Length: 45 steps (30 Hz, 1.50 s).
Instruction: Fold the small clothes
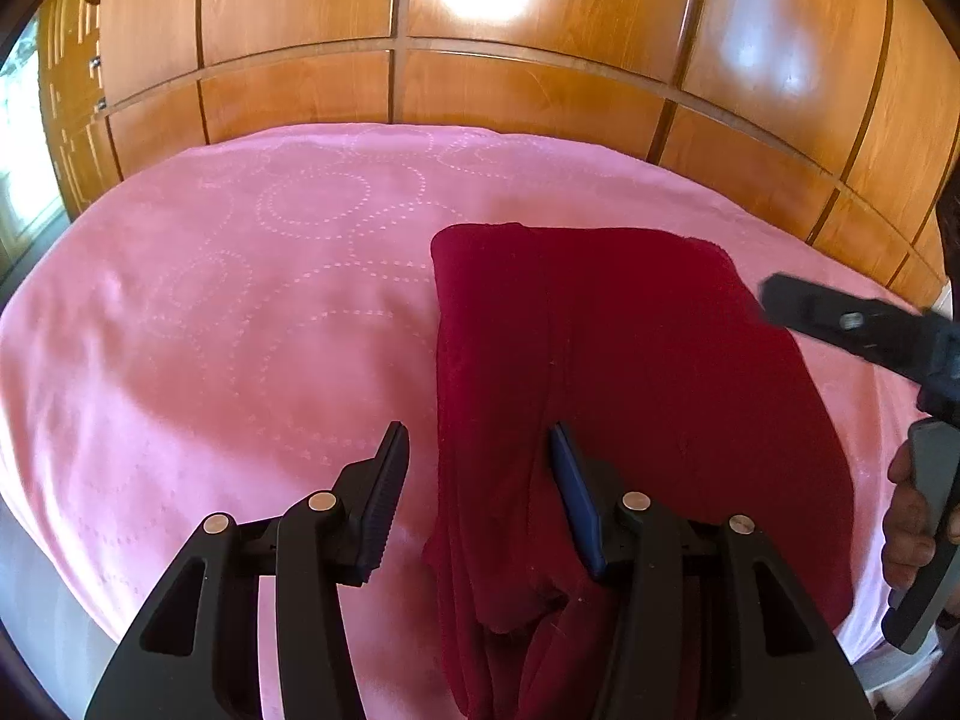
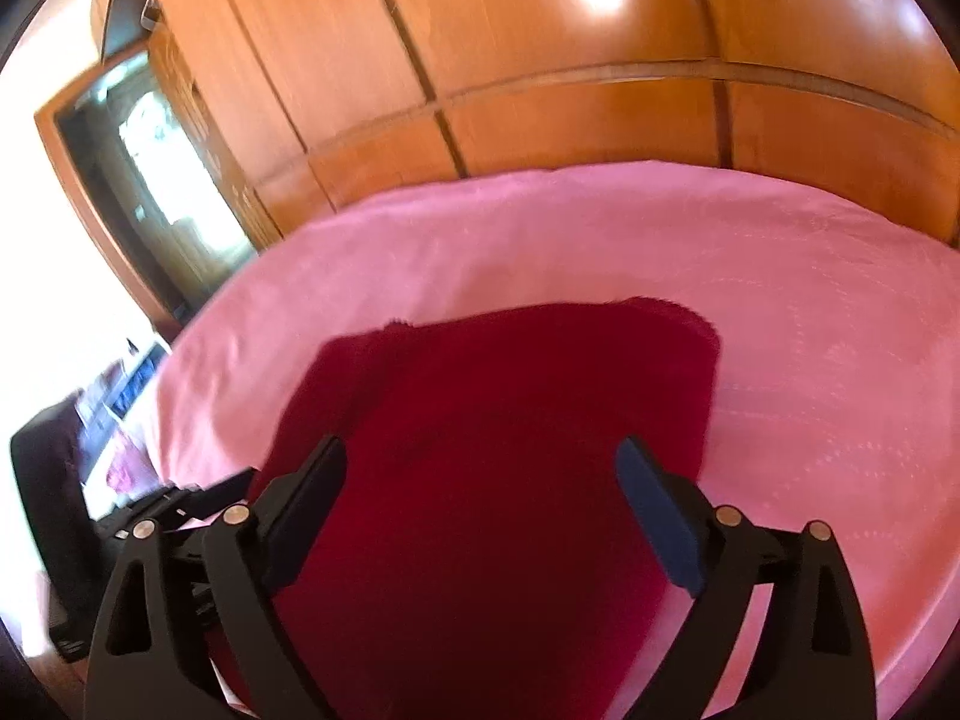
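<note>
A dark red garment (image 1: 630, 360) lies folded lengthwise on a pink cloth-covered table (image 1: 240, 312). My left gripper (image 1: 480, 438) is open and empty, its jaws straddling the garment's left edge near the front. The right gripper (image 1: 774, 300) shows at the right edge of the left wrist view, over the garment's far right corner. In the right wrist view the right gripper (image 2: 483, 450) is open and empty, hovering above the red garment (image 2: 510, 420), which spreads on the pink cloth (image 2: 810, 330). The left gripper (image 2: 180, 501) shows at the lower left there.
A glossy wooden wardrobe (image 1: 480, 60) stands right behind the table. A dark window or mirror frame (image 2: 138, 180) and a dark chair (image 2: 48, 480) are at the left in the right wrist view.
</note>
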### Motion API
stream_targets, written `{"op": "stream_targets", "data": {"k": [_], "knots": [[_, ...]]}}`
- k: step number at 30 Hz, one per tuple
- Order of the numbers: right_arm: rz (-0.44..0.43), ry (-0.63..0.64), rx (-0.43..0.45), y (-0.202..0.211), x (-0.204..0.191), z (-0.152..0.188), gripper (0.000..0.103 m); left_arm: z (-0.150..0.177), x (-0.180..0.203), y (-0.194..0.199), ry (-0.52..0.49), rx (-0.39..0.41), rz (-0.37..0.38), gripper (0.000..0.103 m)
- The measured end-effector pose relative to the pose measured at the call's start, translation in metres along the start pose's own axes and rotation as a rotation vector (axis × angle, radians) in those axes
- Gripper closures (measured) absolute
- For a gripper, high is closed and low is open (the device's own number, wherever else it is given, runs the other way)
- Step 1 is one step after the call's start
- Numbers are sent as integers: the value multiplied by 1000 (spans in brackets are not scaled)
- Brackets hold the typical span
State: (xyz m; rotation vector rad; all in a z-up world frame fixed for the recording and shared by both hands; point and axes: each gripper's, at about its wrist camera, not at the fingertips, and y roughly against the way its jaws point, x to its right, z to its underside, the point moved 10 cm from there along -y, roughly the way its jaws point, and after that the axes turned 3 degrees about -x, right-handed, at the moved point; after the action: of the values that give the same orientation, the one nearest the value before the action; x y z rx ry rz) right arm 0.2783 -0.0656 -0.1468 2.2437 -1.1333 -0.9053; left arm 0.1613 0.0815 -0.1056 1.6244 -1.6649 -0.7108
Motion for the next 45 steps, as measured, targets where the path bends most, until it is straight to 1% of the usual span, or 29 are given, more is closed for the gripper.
{"op": "stream_targets", "data": {"k": [1, 2, 5, 7, 9, 10, 14, 15, 16, 17, 18, 19, 20, 22, 23, 24, 25, 28, 30, 32, 35, 36, 37, 38, 39, 41, 42, 44, 45], "knots": [[-15, -26, 10, 7, 4, 1, 6, 0, -1, 1, 4, 2, -4, 44], [-22, -49, 14, 10, 9, 2, 5, 0, -2, 2, 6, 7, -9, 42], [-44, -107, -3, 11, 21, 7, 4, 2, -3, 1, 5, 2, -3, 41], [-60, -156, -25, 7, 29, 14, 4, 3, -4, 0, 11, -2, 5, 38], [-89, -201, -44, 3, 35, 21, 3, 4, -3, -2, 16, -11, 32, 38], [-112, -225, -59, 0, 38, 26, 3, 4, -3, -4, 22, -17, 52, 38], [-158, -271, -95, -9, 44, 36, 3, 6, -3, -12, 48, -30, 148, 38], [-186, -285, -106, -13, 44, 38, 3, 7, -4, -14, 59, -35, 184, 39], [-202, -290, -109, -13, 45, 39, 3, 8, -3, -16, 69, -36, 222, 44], [-215, -289, -111, -15, 44, 39, 4, 8, -2, -18, 79, -43, 273, 46], [-230, -285, -115, -18, 43, 39, 6, 9, -2, -20, 88, -48, 302, 47], [-240, -278, -124, -22, 41, 39, 8, 10, -2, -22, 96, -53, 323, 50], [-239, -271, -129, -26, 39, 39, 10, 11, -2, -24, 107, -58, 349, 51], [-235, -251, -138, -32, 36, 38, 21, 12, -2, -26, 134, -64, 405, 55], [-233, -248, -142, -35, 36, 38, 25, 12, -2, -27, 142, -66, 422, 57], [-234, -249, -143, -32, 35, 39, 35, 12, -2, -27, 153, -69, 446, 61], [-238, -252, -144, -30, 36, 39, 43, 12, -1, -26, 162, -71, 469, 65], [-235, -244, -123, -19, 32, 37, 53, 12, 3, -18, 160, -65, 498, 69], [-236, -225, -93, -6, 24, 34, 56, 11, 8, -10, 157, -62, 516, 70], [-247, -213, -63, 6, 16, 30, 57, 9, 14, -2, 171, -62, 552, 70], [-249, -159, 1, 40, 7, 22, 58, 0, 42, 14, 136, -46, 607, 72], [-245, -146, 21, 52, 7, 19, 58, -6, 64, 20, 101, -39, 638, 72], [-231, -134, 49, 70, 12, 16, 58, -10, 78, 23, 78, -35, 652, 72], [-220, -130, 65, 79, 17, 14, 58, -16, 95, 25, 49, -33, 673, 72], [-200, -130, 93, 96, 27, 11, 58, -23, 120, 27, 8, -33, 700, 72], [-165, -145, 136, 120, 50, 7, 58, -34, 157, 25, -44, -40, 727, 72], [-143, -154, 157, 132, 64, 5, 58, -42, 181, 23, -72, -47, 748, 72], [-89, -184, 199, 158, 102, 1, 58, -53, 223, 17, -129, -54, 767, 72], [-60, -210, 219, 171, 126, 0, 58, -60, 251, 12, -168, -61, 777, 72]]}}
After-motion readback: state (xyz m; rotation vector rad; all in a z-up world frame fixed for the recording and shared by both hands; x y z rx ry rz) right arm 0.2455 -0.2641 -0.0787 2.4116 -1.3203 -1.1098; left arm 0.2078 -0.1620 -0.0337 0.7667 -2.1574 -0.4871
